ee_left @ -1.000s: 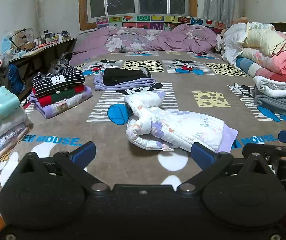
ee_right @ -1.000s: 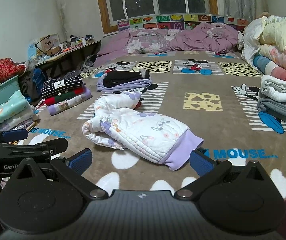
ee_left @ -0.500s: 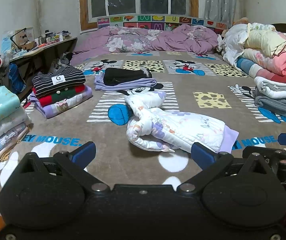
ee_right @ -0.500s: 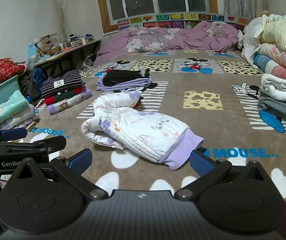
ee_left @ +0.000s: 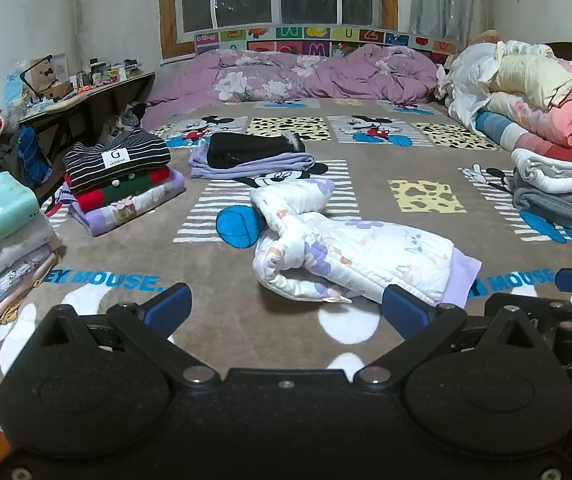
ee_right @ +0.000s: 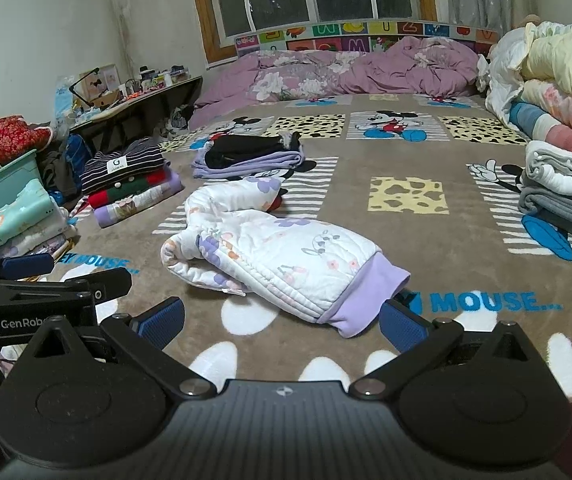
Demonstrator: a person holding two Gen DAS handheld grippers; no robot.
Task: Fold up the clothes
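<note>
A white quilted garment [ee_left: 349,252] [ee_right: 274,254] with a floral print and a lilac hem lies crumpled in the middle of the brown Mickey Mouse blanket [ee_left: 222,280] [ee_right: 437,240]. My left gripper [ee_left: 286,306] hovers open just in front of it, with nothing between its blue pads. My right gripper [ee_right: 282,320] is open too, its fingers either side of the lilac hem and short of it. Each gripper shows at the edge of the other's view.
Folded stacks ring the garment: a striped, red and lilac pile [ee_left: 120,176], a black-on-lilac pile [ee_left: 254,154], a teal-topped pile [ee_left: 0,236] at the left edge, grey and white folds [ee_left: 557,194] at the right. Heaped bedding [ee_left: 537,88] lines the right side.
Both grippers have crept very slightly toward the garment. The garment has not moved and both grippers stay open.
</note>
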